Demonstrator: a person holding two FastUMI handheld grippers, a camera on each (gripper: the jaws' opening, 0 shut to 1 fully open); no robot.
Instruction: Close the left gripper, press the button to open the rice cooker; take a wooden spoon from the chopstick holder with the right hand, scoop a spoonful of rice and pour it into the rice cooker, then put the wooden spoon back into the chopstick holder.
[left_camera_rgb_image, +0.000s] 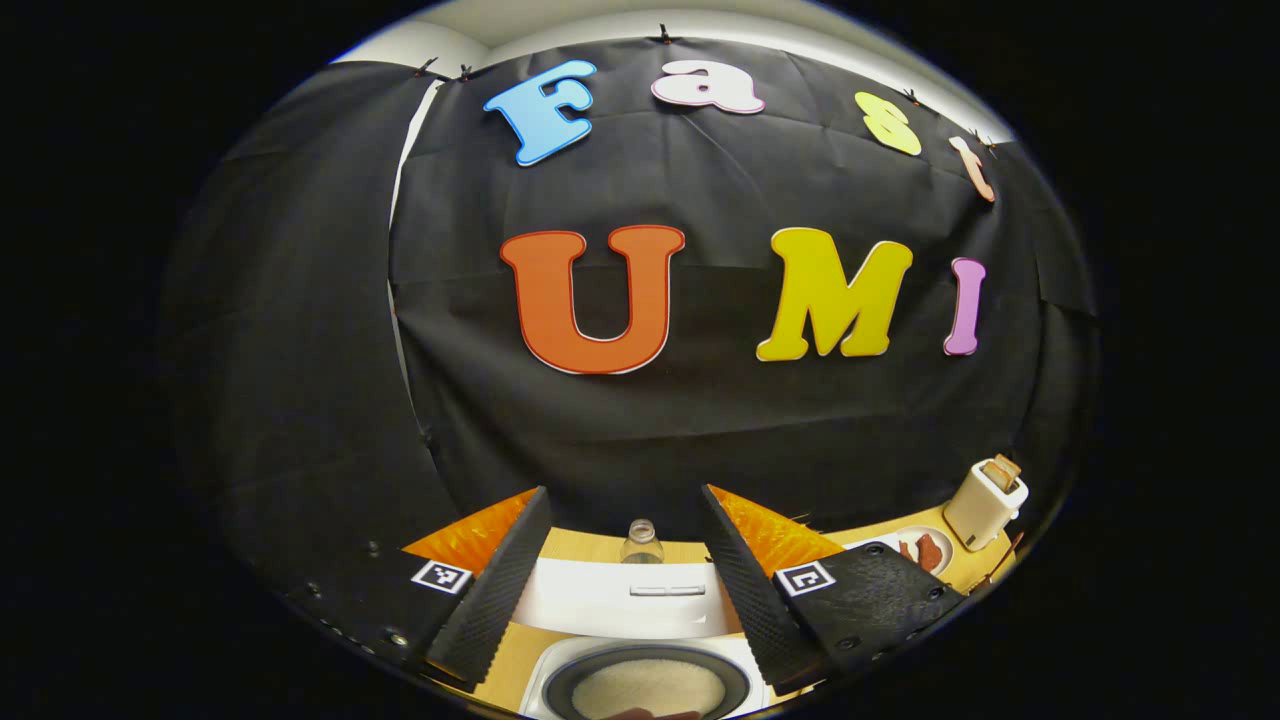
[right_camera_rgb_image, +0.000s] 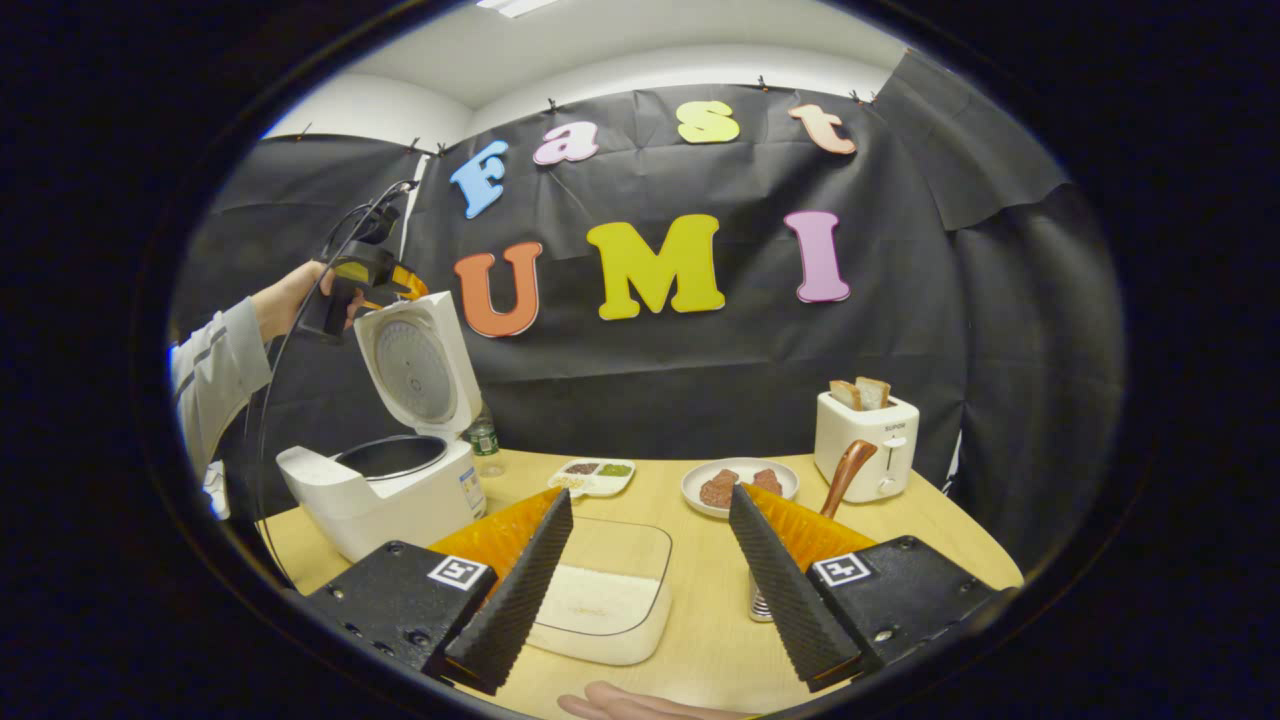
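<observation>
While the right gripper (right_camera_rgb_image: 650, 585) hangs low over the table (right_camera_rgb_image: 930, 520), its fingers stand wide apart with nothing between them. Just past them, between the tips, sits a clear tub of rice (right_camera_rgb_image: 605, 600), placed near at hand for scooping. Beside the right-hand finger a metal chopstick holder (right_camera_rgb_image: 760, 603) peeks out, and the wooden spoon (right_camera_rgb_image: 845, 475) rises from it, handle tilted up and free; judged from this, the spoon is not yet taken and the open spread suits reaching for that handle.

Farther back on the left stands the rice cooker (right_camera_rgb_image: 385, 490), lid upright, dark inner pot exposed, so the button step looks done. A small bottle (right_camera_rgb_image: 485, 440) stands just behind it. Mid-table lie a small dish of condiments (right_camera_rgb_image: 592, 475) and a plate (right_camera_rgb_image: 740, 485) with reddish pieces; the toaster (right_camera_rgb_image: 865, 430) holds two slices.

Above the raised lid a sleeved hand (right_camera_rgb_image: 290, 300) holds the left gripper (right_camera_rgb_image: 365, 275), probably lifted clear to leave the pot open to the spoon. In its own view the left gripper's fingers (left_camera_rgb_image: 500, 590) are spread, empty, looking down on the pot and grain inside.
</observation>
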